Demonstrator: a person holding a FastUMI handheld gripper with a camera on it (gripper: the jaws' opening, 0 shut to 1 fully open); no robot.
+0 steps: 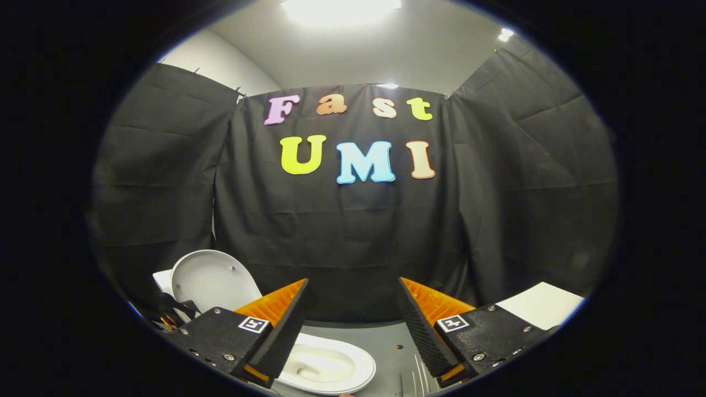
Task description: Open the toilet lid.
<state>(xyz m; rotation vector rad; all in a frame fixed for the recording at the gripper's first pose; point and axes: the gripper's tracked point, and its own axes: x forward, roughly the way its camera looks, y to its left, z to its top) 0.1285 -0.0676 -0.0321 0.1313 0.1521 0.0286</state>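
A small white toilet sits low on a grey tabletop, left of the fingers. Its lid (212,280) stands raised, upright behind the bowl, inner face toward me. The white seat and bowl (331,366) lie open below, partly hidden by the left finger. My gripper (353,306) hovers above the table with its fingers wide apart and nothing between them. The left finger (284,325) overlaps the bowl's left part in the view; whether it touches it I cannot tell.
The grey tabletop (394,342) runs between the fingers to the black cloth wall behind. A flat white sheet or board (543,304) lies beyond the right finger. Dark cables or clips (171,311) sit left of the toilet.
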